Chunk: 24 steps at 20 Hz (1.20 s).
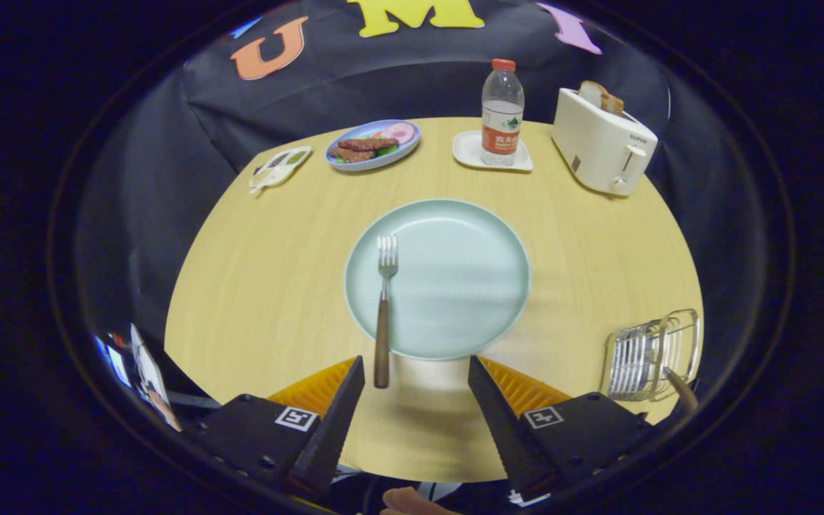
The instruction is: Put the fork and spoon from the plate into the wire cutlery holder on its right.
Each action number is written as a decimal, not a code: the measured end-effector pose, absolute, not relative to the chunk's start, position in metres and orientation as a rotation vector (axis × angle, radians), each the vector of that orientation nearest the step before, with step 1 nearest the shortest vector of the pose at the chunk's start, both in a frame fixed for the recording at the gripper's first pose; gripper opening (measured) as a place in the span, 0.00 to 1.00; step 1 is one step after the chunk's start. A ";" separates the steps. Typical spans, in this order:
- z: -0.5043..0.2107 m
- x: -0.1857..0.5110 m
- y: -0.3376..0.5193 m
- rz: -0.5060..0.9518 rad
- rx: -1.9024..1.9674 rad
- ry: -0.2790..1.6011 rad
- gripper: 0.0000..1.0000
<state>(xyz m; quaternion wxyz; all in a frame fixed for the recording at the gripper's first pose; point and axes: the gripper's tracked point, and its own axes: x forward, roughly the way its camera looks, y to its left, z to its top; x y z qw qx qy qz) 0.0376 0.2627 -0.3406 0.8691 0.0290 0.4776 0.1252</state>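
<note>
A pale green plate lies in the middle of the wooden table, just ahead of my fingers. A fork with a brown wooden handle rests on the plate's left side, tines pointing away. Its handle hangs over the near rim and ends just inside my left fingertip. The wire cutlery holder stands to the right of the plate, near the table's edge. A brown wooden handle sticks out of it. My gripper is open and holds nothing.
At the far side of the table stand a white toaster with bread in it, a water bottle on a small white tray, a blue plate of food and a small white dish.
</note>
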 end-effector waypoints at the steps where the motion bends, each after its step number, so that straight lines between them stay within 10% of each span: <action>1: -0.343 0.045 0.270 0.252 0.079 0.977 0.89; 13: -0.385 0.095 0.306 0.192 0.156 0.904 0.56; 18: -0.392 0.089 0.306 0.187 0.191 0.958 0.18; 24: -0.385 0.090 0.285 0.179 0.157 0.937 0.08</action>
